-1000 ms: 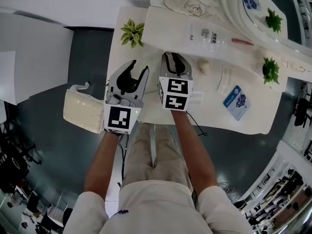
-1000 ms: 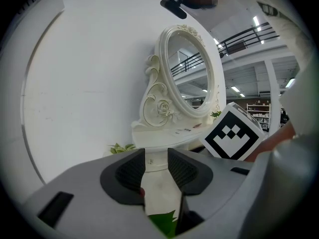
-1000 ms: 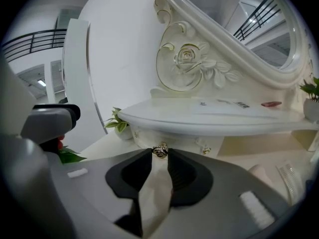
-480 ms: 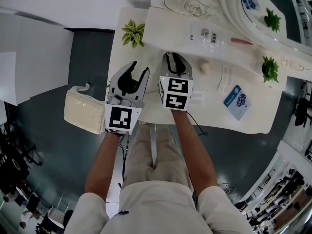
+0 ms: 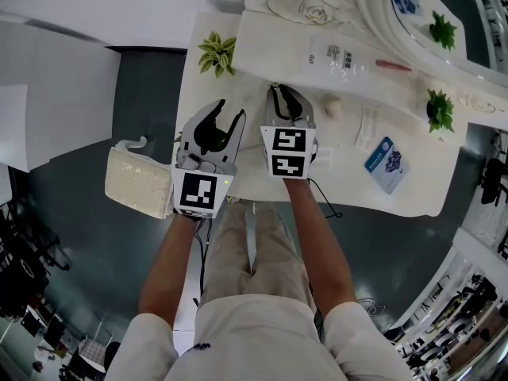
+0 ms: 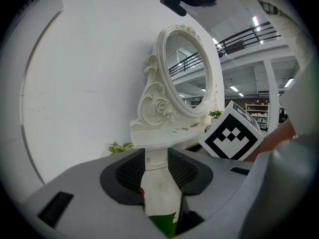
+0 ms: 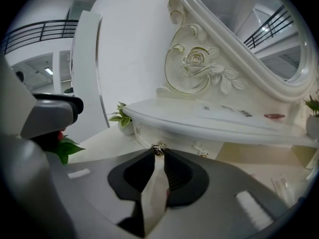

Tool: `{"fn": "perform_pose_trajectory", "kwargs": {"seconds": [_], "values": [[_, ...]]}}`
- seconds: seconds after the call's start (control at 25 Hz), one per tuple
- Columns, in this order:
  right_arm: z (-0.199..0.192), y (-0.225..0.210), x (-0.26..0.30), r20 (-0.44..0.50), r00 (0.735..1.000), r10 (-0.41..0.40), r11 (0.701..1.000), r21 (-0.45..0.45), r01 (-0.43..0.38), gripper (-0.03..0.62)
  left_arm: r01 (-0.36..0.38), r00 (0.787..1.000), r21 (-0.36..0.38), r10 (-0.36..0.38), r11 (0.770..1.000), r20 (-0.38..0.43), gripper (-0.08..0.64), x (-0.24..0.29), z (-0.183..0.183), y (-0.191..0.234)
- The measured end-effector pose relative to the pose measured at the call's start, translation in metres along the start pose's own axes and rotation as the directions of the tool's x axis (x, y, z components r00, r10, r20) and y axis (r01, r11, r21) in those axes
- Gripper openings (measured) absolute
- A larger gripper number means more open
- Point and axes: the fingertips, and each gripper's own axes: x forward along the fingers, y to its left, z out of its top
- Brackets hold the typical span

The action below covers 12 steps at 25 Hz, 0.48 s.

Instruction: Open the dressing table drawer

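- My right gripper (image 7: 159,156) is at the near face of the dressing table (image 5: 278,42), reaching in under its shelf. Its jaws have just been closing. The drawer knob (image 7: 159,148) sits between the tips, which look to be touching it on both sides, so I judge it pinched.
- The drawer (image 7: 179,142) is still shut. Its front lies flush under the shelf, with no gap showing in the right gripper view.
- My left gripper (image 6: 157,159) hangs just left of the right one, off the left end of the dressing table and touching none of it. Its jaws are partly closed, and a green leafy piece (image 6: 162,225) fills the gap low between them. I take that as held.
- Done so far, I judge: the reach and the grasp on the knob.
- Left to do: the whole pull toward me, straight and level so the small knob doesn't slip from the tips.
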Motion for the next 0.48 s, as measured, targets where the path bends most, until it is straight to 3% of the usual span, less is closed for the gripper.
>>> {"fn": "perform_pose_trajectory", "kwargs": {"seconds": [0.48], "values": [[-0.0010,0.0014,-0.0012,-0.002,0.999,0.049,0.998,-0.025,-0.050,0.059,-0.004,1.000,0.007,0.004,1.000,-0.005,0.146,0.0001,-0.0011,-0.0022]]}}
